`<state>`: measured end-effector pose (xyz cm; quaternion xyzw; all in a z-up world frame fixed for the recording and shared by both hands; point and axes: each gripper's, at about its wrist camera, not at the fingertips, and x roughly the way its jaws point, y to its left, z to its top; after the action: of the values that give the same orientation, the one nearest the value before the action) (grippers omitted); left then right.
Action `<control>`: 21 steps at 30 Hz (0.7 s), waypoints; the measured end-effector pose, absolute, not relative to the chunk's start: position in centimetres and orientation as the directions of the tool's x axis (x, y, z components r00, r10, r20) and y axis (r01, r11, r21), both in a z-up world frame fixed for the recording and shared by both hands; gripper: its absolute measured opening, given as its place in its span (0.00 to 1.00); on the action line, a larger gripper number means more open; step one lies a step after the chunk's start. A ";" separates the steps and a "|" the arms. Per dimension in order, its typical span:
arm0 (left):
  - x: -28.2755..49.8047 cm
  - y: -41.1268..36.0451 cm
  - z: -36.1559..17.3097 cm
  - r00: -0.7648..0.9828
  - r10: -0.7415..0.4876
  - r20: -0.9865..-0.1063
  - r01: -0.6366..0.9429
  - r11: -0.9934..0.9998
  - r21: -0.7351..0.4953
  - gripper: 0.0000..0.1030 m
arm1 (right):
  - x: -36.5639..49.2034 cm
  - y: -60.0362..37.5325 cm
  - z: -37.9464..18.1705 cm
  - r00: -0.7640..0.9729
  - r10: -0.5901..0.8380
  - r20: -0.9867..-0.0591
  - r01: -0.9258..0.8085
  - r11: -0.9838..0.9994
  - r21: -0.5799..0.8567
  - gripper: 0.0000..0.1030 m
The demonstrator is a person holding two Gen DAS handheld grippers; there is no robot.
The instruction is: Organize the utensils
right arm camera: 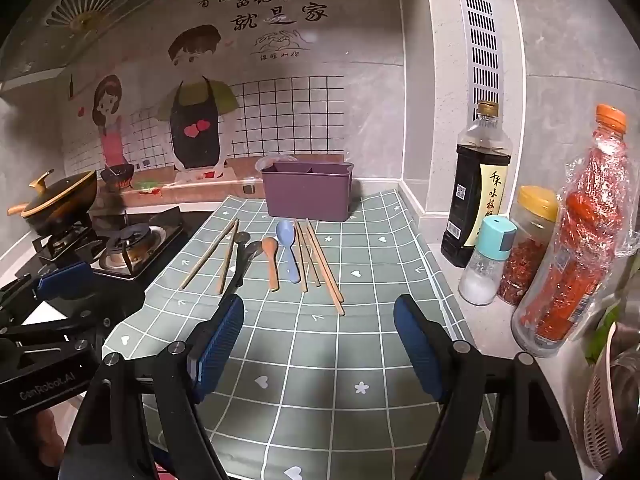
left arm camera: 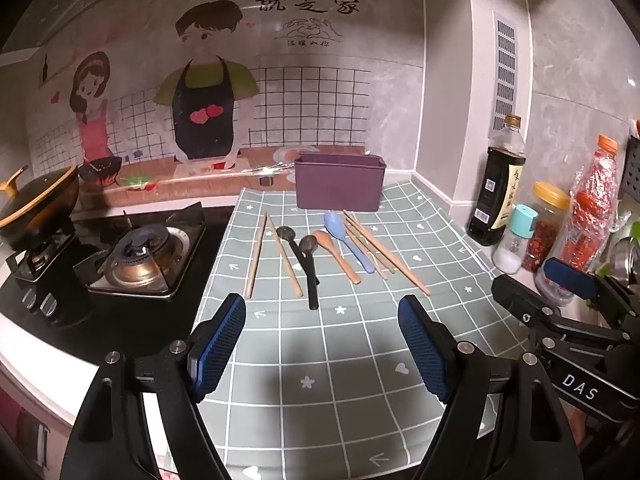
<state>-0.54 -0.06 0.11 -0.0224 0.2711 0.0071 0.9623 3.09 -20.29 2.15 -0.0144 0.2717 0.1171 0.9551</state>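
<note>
A purple utensil holder [left arm camera: 340,184] [right arm camera: 308,192] stands at the back of a green checked mat [left arm camera: 340,364]. In front of it lie two wooden chopsticks [left arm camera: 256,256], two dark spoons [left arm camera: 310,264], a wooden spoon [left arm camera: 338,256], a blue spoon [left arm camera: 348,244] and several more chopsticks [left arm camera: 384,256]. My left gripper [left arm camera: 320,304] hovers open just short of the dark spoons. My right gripper [right arm camera: 318,304] is open too, with nothing between its fingers, near the ends of the right chopsticks [right arm camera: 320,264]. The blue spoon [right arm camera: 290,248] lies ahead of it.
A gas stove [left arm camera: 140,256] and a lidded pot [left arm camera: 36,204] sit left of the mat. Along the right wall stand a soy sauce bottle [right arm camera: 476,192], a salt shaker [right arm camera: 486,260], a chili jar [right arm camera: 528,244] and a wrapped red bottle [right arm camera: 576,232]. A strainer basket [right arm camera: 608,404] is at the near right.
</note>
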 end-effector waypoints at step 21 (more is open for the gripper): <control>-0.6 0.8 -0.1 0.846 -0.001 -0.533 -0.027 0.999 -0.046 0.76 | 2.7 -20.1 2.3 0.831 0.225 -0.508 -0.238 0.970 0.041 0.73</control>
<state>-0.61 0.77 -0.08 -0.0258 0.2772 0.0067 0.9605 2.66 -20.07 2.31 -0.0119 0.2640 0.1209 0.9568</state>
